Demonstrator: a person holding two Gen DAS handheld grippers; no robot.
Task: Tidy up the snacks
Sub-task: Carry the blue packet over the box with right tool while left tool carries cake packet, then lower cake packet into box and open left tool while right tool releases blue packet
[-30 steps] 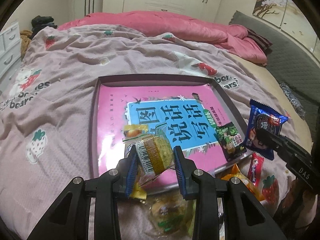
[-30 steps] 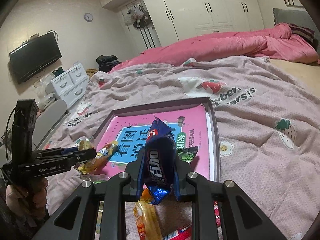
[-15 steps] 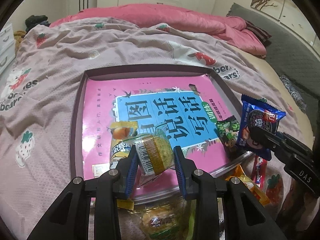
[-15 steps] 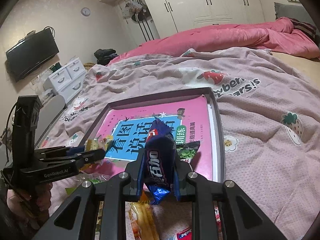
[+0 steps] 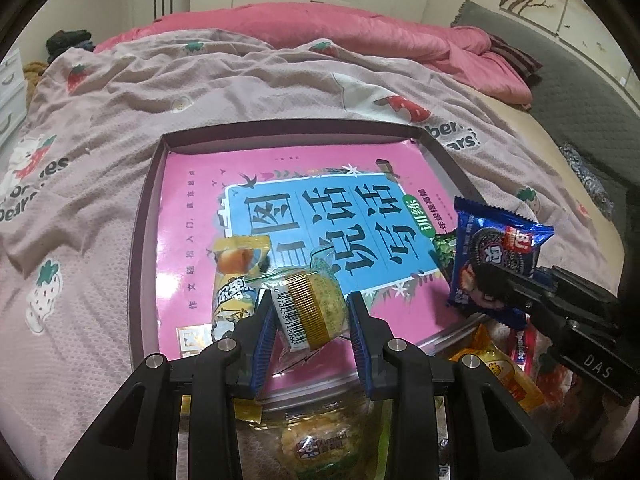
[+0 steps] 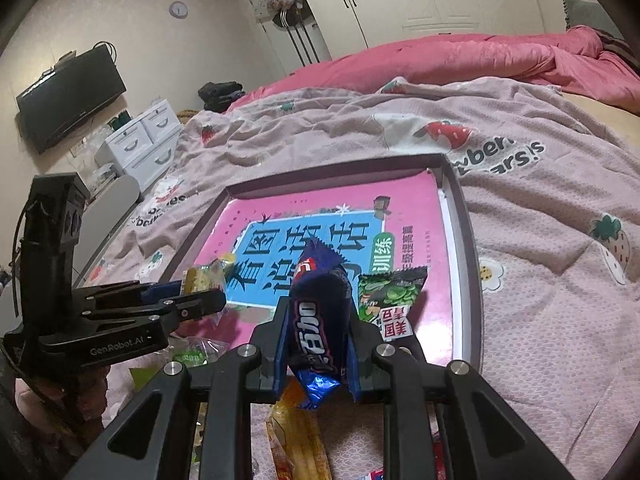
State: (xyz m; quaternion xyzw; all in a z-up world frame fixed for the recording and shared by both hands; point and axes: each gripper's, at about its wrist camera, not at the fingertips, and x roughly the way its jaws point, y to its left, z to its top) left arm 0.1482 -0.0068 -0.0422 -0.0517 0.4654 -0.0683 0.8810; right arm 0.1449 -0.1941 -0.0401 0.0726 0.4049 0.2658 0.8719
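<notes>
My left gripper [image 5: 309, 298] is shut on a clear-wrapped round cake with a gold band and barcode [image 5: 320, 308], held over the near edge of the dark-rimmed tray [image 5: 138, 260]. A pink and blue book [image 5: 320, 208] lines the tray. On it lie a yellow snack pack [image 5: 236, 272] and a green pea packet [image 6: 390, 292]. My right gripper [image 6: 318, 312] is shut on a blue cookie packet [image 6: 320, 300], upright above the tray's near right corner. The left view shows that packet [image 5: 500, 248] at the right. The right view shows the left gripper [image 6: 200, 296] at the left.
Loose snacks lie on the bedspread in front of the tray: a yellow pack [image 5: 500, 376], a red stick [image 5: 520, 352] and a clear cake pack [image 5: 320, 440]. A pink duvet [image 5: 360, 36] is heaped at the back. White drawers [image 6: 140, 140] stand beside the bed.
Both grippers have sunk a little toward the tray with their snacks still held. The tray looks nearer in both views.
</notes>
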